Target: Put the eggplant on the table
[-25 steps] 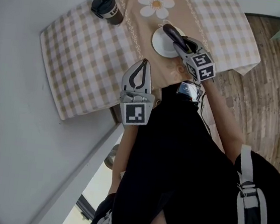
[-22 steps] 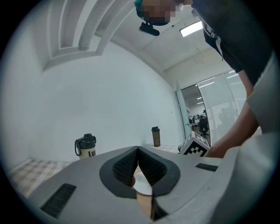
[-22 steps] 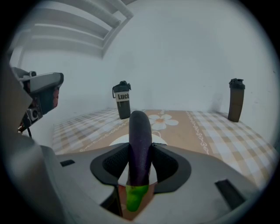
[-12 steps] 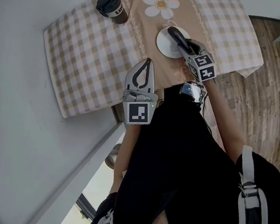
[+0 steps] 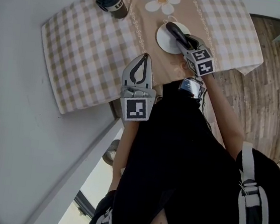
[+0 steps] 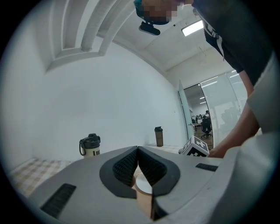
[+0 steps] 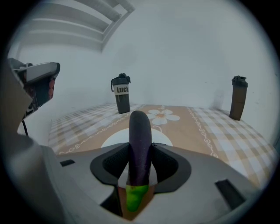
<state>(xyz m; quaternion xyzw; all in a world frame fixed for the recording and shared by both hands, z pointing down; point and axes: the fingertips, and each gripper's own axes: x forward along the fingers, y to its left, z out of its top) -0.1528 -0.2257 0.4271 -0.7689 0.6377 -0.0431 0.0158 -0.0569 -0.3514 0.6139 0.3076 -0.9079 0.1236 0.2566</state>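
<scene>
Jaws of the right gripper stayed clamped on the eggplant, pads against its dark sides, green stem end nearest the camera. Its tip pointed out over the white plate, as a second before; little had shifted besides a slight sinking, and whether it touched the plate was hard to tell. The left gripper hung nearby with jaws together on nothing. The checked counter lay bare around the plate, so the eggplant probably still had to be carried sideways and released there.
</scene>
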